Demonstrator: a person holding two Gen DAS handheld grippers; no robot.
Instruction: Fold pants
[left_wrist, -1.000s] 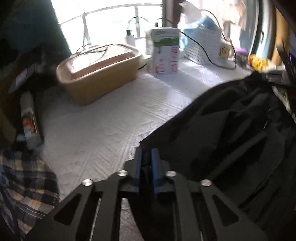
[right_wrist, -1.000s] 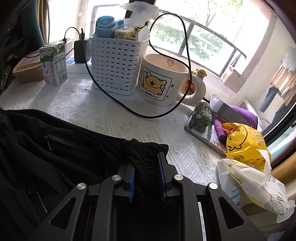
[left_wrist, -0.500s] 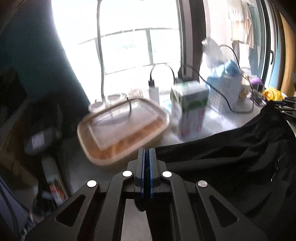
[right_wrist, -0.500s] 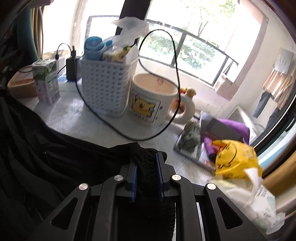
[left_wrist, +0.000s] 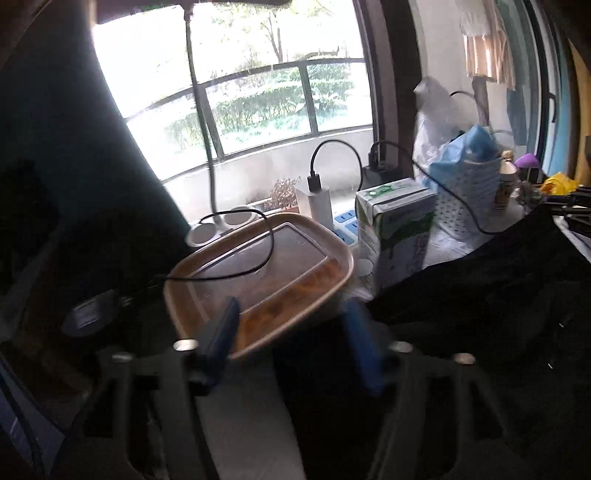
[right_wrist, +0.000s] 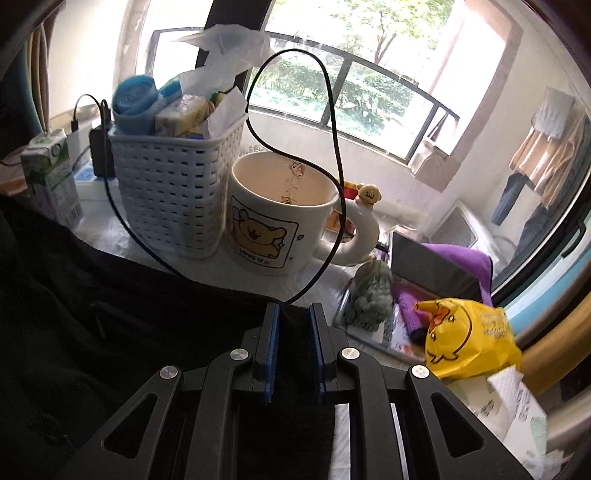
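The black pants (left_wrist: 480, 314) lie spread over the white table, filling the right of the left wrist view and the left and lower part of the right wrist view (right_wrist: 110, 314). My left gripper (left_wrist: 291, 332) is open, its jaws wide apart, with pants fabric lying loose between them near the fabric's left edge. My right gripper (right_wrist: 293, 339) is shut on a bunched edge of the pants, black cloth filling the gap between its blue pads (right_wrist: 272, 347).
A lidded brown food container (left_wrist: 258, 273) and a milk carton (left_wrist: 395, 229) stand just beyond the left gripper. A white basket (right_wrist: 173, 192), a bear mug (right_wrist: 280, 218) with a looping black cable, a yellow bag (right_wrist: 465, 339) and clutter crowd the right gripper.
My left gripper was shut on the pants half a second ago and now stands open. Both grippers moved toward the window side, carrying the pants edge toward the container and the mug.
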